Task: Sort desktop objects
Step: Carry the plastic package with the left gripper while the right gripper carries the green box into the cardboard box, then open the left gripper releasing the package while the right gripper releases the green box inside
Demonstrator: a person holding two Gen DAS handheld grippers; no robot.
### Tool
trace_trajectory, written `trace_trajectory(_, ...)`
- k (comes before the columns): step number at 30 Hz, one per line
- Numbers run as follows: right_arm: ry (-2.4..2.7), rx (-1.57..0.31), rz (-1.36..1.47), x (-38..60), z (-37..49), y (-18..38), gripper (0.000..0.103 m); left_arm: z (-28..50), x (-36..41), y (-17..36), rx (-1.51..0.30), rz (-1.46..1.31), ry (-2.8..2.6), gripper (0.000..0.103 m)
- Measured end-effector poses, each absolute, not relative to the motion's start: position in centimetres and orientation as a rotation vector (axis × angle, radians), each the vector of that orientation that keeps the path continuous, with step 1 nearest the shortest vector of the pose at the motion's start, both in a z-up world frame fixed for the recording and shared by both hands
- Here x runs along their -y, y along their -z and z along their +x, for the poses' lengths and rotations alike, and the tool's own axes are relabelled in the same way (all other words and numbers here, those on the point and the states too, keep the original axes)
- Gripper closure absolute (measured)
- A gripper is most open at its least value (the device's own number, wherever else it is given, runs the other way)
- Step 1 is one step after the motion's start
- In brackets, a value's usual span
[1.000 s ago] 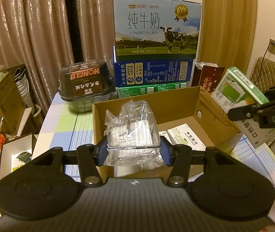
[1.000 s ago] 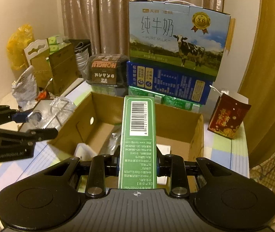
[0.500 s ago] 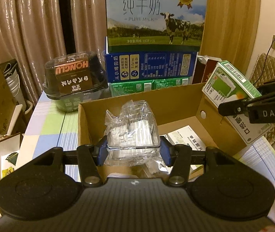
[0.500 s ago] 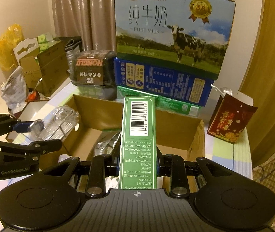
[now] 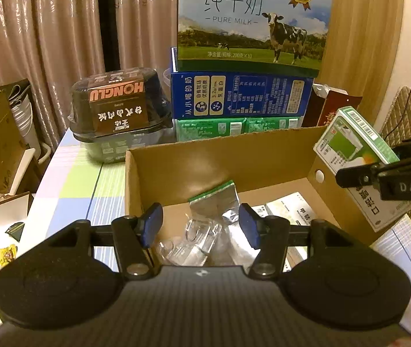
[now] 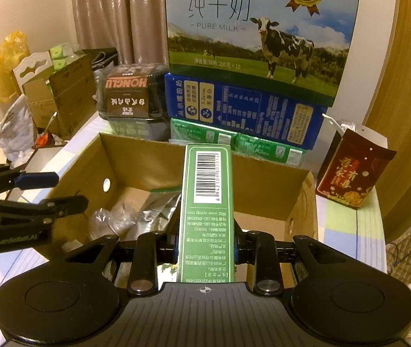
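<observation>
Two grippers sit over my cardboard box (image 5: 159,167). My right gripper (image 6: 205,248) is clamped on the green carton (image 6: 207,202), whose long axis runs toward 12 o'clock, barcode end forward, squarely between the fingers. My left gripper (image 5: 199,227) is spread wide, gripping nothing; the clear plastic packet (image 5: 189,245) lies in the box just below its fingertips, beside a silver pouch (image 5: 217,202).

Green carton (image 6: 207,211) clamped in right tool (image 6: 205,244), above open cardboard box (image 6: 266,179).
</observation>
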State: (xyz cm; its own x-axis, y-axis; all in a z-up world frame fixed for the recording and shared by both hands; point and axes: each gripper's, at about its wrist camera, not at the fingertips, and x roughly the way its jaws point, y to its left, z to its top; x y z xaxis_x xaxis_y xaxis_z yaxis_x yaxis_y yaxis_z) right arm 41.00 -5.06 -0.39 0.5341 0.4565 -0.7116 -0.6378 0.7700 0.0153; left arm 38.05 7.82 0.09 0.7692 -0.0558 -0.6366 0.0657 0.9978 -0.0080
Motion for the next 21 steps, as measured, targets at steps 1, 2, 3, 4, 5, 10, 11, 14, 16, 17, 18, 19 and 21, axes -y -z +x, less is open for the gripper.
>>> trace_trajectory(1,-0.661,-0.764,-0.261,4.9,41.0,0.4,0.076,38.0,-7.9,-0.1,-0.689,0.017,0.066,0.05)
trace_trajectory(2,-0.662,-0.762,-0.261,4.8,41.0,0.4,0.076,37.8,-7.9,-0.1,-0.687,0.019,0.065,0.05)
trace_trajectory(3,-0.663,-0.76,-0.262,4.7,41.0,0.4,0.075,37.8,-7.9,-0.1,-0.686,0.017,0.065,0.05)
trace_trajectory(4,-0.66,-0.756,-0.264,4.5,41.1,0.3,0.075,37.7,-7.9,-0.1,-0.686,0.015,0.067,0.05)
trace_trajectory(5,-0.654,-0.752,-0.266,4.3,41.2,0.3,0.075,37.7,-7.9,-0.1,-0.686,0.012,0.069,0.05)
trace_trajectory(10,-0.631,-0.719,-0.203,3.8,42.6,-0.3,0.06,37.3,-7.7,-0.3,-0.681,0.007,0.075,0.047)
trace_trajectory(11,-0.629,-0.708,-0.191,4.0,42.6,-0.6,0.049,37.0,-7.7,-0.3,-0.677,0.008,0.077,0.046)
trace_trajectory(14,-0.623,-0.68,-0.188,4.7,42.3,-1.2,0.047,36.4,-7.8,-0.4,-0.678,0.001,0.079,0.045)
trace_trajectory(16,-0.616,-0.687,-0.184,5.3,42.0,-1.3,0.047,35.9,-7.8,-0.4,-0.678,-0.001,0.081,0.045)
trace_trajectory(17,-0.612,-0.69,-0.183,5.7,41.8,-1.3,0.047,35.7,-7.8,-0.5,-0.677,0.001,0.082,0.045)
trace_trajectory(18,-0.611,-0.694,-0.182,6.0,41.5,-1.3,0.047,35.4,-7.7,-0.5,-0.677,0.002,0.083,0.045)
trace_trajectory(19,-0.612,-0.698,-0.184,6.4,41.1,-1.3,0.047,35.0,-7.7,-0.6,-0.679,0.001,0.083,0.045)
trace_trajectory(21,-0.61,-0.699,-0.179,7.1,40.3,-1.4,0.046,34.2,-7.6,-0.8,-0.678,0.001,0.08,0.044)
